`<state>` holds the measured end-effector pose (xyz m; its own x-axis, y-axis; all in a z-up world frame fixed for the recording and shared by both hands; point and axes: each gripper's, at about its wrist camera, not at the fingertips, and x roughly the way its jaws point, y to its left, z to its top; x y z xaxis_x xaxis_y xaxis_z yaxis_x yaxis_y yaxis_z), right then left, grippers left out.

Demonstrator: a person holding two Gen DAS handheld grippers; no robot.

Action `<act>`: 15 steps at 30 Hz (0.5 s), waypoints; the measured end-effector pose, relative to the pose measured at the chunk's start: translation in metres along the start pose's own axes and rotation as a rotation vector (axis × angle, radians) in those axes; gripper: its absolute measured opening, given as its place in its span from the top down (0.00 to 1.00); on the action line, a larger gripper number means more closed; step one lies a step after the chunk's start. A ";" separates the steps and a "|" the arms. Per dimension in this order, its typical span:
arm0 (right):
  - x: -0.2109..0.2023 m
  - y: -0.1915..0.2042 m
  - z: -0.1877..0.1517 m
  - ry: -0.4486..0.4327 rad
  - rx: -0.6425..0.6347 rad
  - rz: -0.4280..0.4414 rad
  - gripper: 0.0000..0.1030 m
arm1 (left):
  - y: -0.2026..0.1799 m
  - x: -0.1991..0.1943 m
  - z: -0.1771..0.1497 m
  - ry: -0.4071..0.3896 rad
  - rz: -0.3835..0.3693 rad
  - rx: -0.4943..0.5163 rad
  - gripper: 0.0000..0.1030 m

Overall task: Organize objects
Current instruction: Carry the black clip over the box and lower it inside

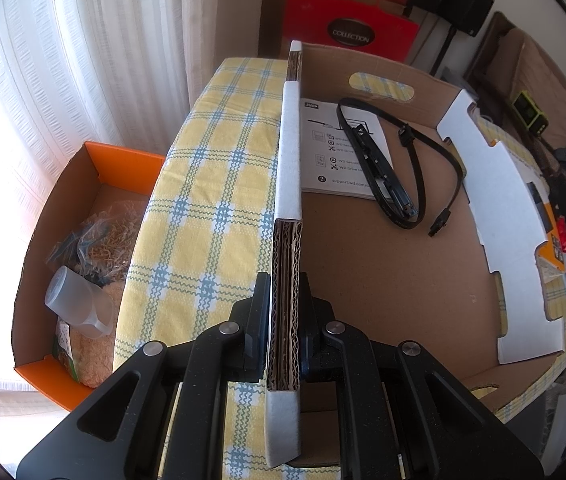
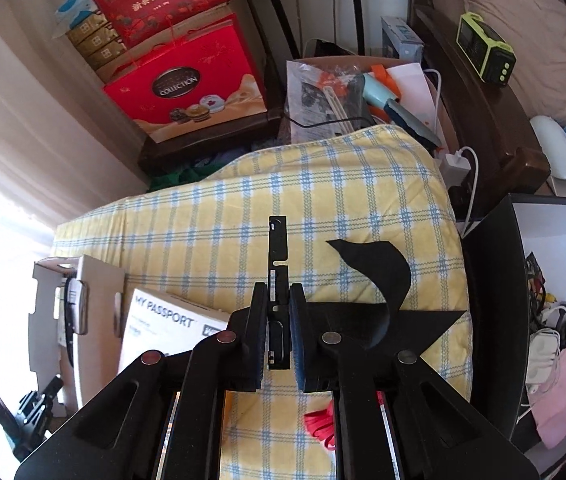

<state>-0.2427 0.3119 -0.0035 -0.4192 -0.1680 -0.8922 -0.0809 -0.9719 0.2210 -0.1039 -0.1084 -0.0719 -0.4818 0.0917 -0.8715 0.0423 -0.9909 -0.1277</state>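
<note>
Cardboard box (image 1: 383,280), open, upright on the checked cloth; inside, a black cable (image 1: 423,168) coiled partly over a leaflet (image 1: 343,152). Black bracket (image 2: 278,280), upright.

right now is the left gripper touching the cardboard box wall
Touching. The left wrist view shows the left gripper with both fingers pressed flat against either face of the cardboard box wall, no gap on either side.

bright white curtains (image 1: 63,60) — daylight behind, dark wooden furniture (image 2: 495,120)
</note>
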 end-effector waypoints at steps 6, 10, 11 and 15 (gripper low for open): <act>-0.017 0.041 -0.005 -0.023 -0.061 0.076 0.91 | 0.002 -0.001 0.001 0.004 -0.004 -0.003 0.90; -0.019 0.081 -0.013 -0.013 -0.141 0.107 0.91 | 0.002 -0.001 0.001 0.004 0.000 -0.003 0.90; -0.019 0.091 -0.015 -0.011 -0.160 0.120 0.91 | 0.002 -0.001 0.001 0.005 0.000 -0.004 0.90; -0.010 0.129 -0.021 0.006 -0.211 0.172 0.91 | 0.002 -0.001 0.002 0.005 -0.001 -0.008 0.90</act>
<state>-0.2297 0.1846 0.0260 -0.4052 -0.3336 -0.8512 0.1813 -0.9419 0.2829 -0.1049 -0.1107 -0.0707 -0.4772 0.0929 -0.8739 0.0491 -0.9900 -0.1320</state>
